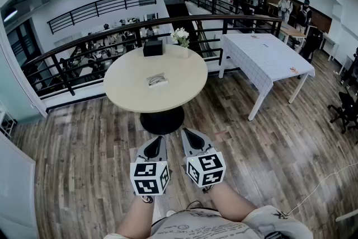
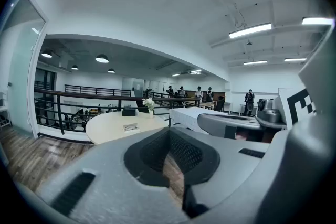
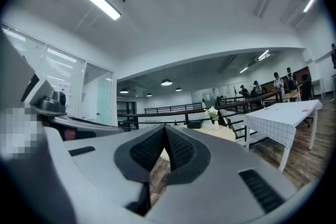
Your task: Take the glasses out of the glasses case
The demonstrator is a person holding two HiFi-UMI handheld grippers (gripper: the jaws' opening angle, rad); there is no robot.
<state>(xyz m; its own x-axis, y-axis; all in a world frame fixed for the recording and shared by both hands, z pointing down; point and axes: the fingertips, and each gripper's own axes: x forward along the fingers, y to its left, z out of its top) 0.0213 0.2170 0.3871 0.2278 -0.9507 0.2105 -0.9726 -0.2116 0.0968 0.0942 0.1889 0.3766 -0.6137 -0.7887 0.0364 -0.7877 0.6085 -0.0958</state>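
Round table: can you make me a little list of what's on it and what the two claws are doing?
table: round table, pale top, dark foot
in the middle: glasses case, lying flat; too small to tell if it is open
far edge: black box with white flowers beside it
left claw: shut, empty, held over the floor short of the table
right claw: shut, empty, next to the left one
task: not yet begun; nothing touches the case
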